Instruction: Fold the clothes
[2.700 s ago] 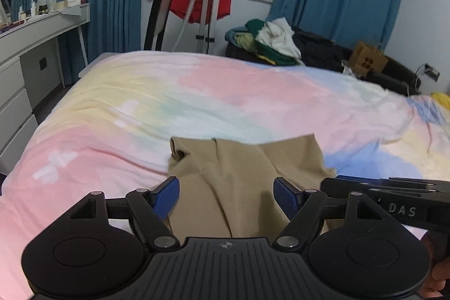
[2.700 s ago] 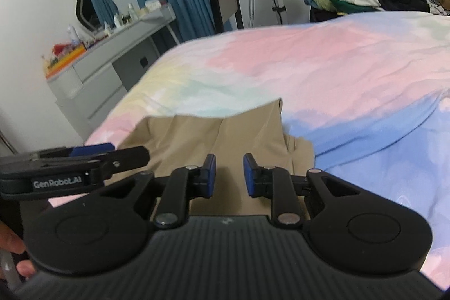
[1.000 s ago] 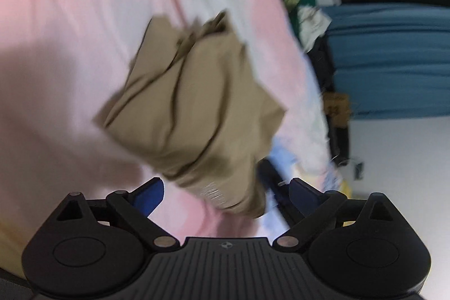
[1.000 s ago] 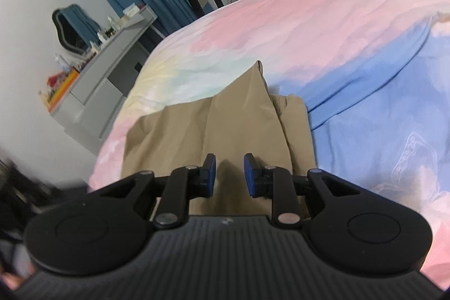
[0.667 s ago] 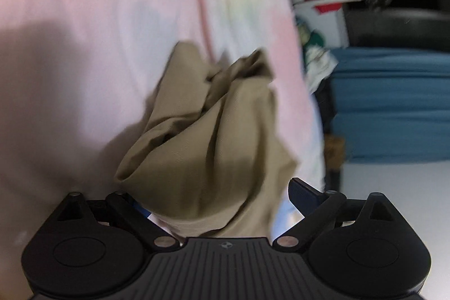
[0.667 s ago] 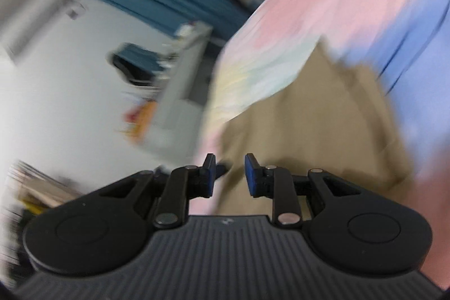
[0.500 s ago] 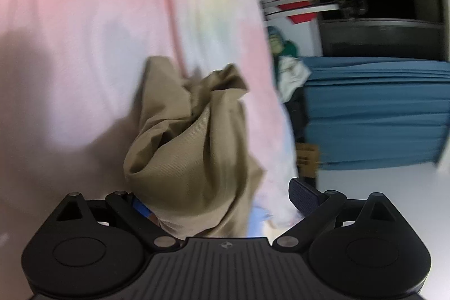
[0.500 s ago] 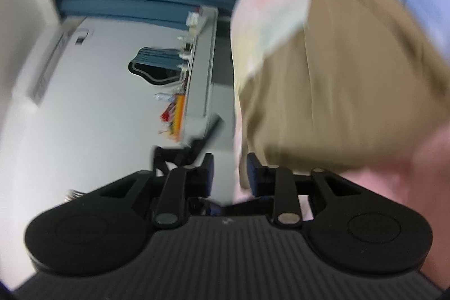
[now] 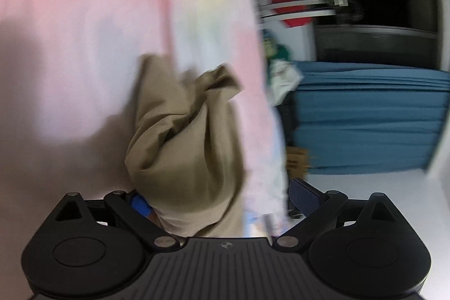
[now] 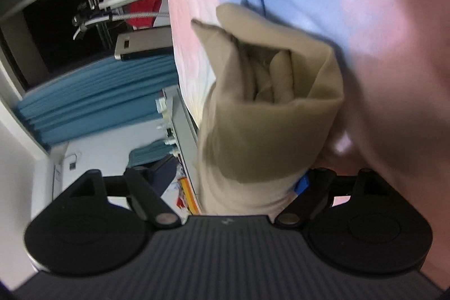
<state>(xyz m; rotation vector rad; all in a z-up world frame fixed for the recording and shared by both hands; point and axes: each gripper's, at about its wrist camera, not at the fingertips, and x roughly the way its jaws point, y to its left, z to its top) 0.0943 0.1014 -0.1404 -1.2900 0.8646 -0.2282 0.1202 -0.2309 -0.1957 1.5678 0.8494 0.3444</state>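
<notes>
Tan garment (image 9: 182,148) bunched (blurry) between both wide-spread hand-held grippers.

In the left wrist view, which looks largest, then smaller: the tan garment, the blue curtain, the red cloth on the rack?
1. tan garment, though it is nearest the camera, so its size is exaggerated
2. blue curtain, nearly as large in the view
3. red cloth, clearly smallest
</notes>
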